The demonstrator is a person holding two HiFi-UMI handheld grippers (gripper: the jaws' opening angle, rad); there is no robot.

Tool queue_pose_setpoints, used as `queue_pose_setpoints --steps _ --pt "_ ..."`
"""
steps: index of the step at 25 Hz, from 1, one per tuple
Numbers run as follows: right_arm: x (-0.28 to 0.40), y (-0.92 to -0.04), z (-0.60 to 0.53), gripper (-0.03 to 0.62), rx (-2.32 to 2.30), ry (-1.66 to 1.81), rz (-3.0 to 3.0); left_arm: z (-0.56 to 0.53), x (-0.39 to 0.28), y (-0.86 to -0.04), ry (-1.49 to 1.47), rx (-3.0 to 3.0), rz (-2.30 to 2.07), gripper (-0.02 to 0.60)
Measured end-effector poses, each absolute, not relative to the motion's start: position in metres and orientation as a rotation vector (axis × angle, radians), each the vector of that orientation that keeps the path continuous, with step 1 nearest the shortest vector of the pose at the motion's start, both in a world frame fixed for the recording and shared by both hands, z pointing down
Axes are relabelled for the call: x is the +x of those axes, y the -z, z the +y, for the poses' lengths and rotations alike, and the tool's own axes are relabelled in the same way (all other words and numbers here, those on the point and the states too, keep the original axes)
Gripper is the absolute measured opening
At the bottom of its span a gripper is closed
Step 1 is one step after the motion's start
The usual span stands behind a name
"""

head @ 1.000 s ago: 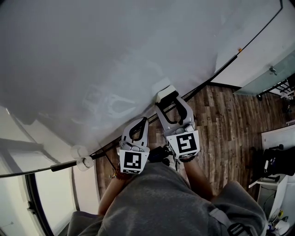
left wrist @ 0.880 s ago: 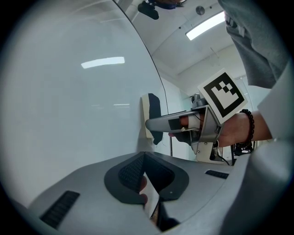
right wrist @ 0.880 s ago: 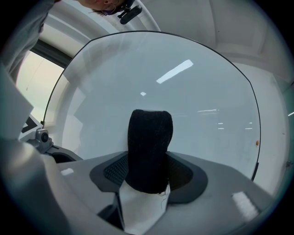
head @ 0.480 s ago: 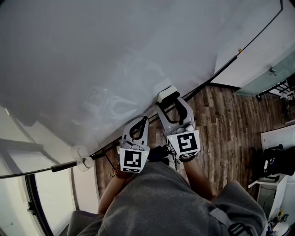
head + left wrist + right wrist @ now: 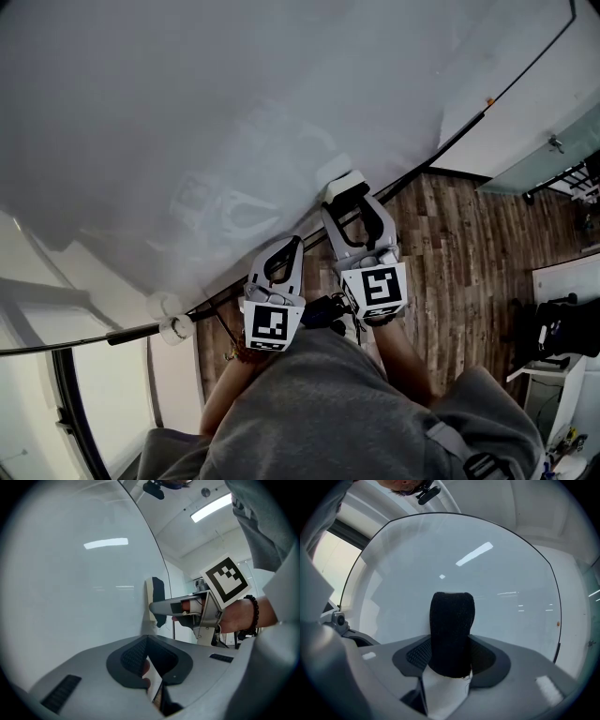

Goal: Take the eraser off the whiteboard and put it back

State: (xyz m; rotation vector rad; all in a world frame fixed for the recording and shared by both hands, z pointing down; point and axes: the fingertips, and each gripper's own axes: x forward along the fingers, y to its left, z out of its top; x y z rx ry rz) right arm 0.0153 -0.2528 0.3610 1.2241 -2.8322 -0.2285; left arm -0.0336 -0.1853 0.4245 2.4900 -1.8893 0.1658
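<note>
The block-shaped eraser [image 5: 451, 634], with a black felt face and a white body, sits on the large glossy whiteboard [image 5: 187, 112], close to the board's lower black-framed edge. In the left gripper view its pale side lies flat against the board and its black side faces outward. In the right gripper view the black felt stands upright between the two dark ribbed pads [image 5: 417, 656], with white body showing below it.

The right claw [image 5: 345, 197] reaches level to the board and is closed on the eraser. Its jaws have just been closing, and a pad meets the eraser on each side, so the jaws stay wide around it. The eraser is not yet off the board.

The left claw [image 5: 293, 246] is just to the left of the right one, near the board's lower edge and a little short of the eraser. Its jaws are together at the tips and hold nothing.

Each claw carries a white cube with a black square marker, the right cube [image 5: 377, 289] higher in the head view than the left cube [image 5: 273, 327]. A dark beaded bracelet [image 5: 254, 616] circles the wrist behind the right claw. The person's grey garment [image 5: 328, 412] fills the bottom of the head view.

Faint smeared marks [image 5: 220, 211] show on the board left of the eraser. A brown wood-plank floor [image 5: 459, 244] lies below the board, and a long ceiling light strip [image 5: 211, 508] shows overhead.
</note>
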Motion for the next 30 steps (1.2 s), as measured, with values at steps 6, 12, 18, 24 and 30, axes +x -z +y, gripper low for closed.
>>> queue_pose_setpoints --steps 6,12,18,24,30 --pt "0.017 -0.360 -0.252 0.241 1.252 0.224 -2.830 -0.179 -0.037 -0.424 -0.165 2.482 -1.899 0.006" --pt "0.017 -0.362 -0.251 0.238 1.266 0.195 -2.833 -0.174 -0.041 -0.426 -0.163 2.477 -1.902 0.006" --pt "0.020 -0.364 -0.251 0.236 1.288 0.177 -2.827 -0.171 -0.042 -0.427 -0.163 2.479 -1.898 0.006" --pt "0.021 -0.363 -0.249 0.236 1.301 0.156 -2.828 -0.167 -0.040 -0.428 -0.169 2.491 -1.881 0.006" --pt "0.028 -0.362 -0.242 0.236 1.321 0.152 -2.826 -0.160 -0.035 -0.428 -0.177 2.505 -1.863 0.006"
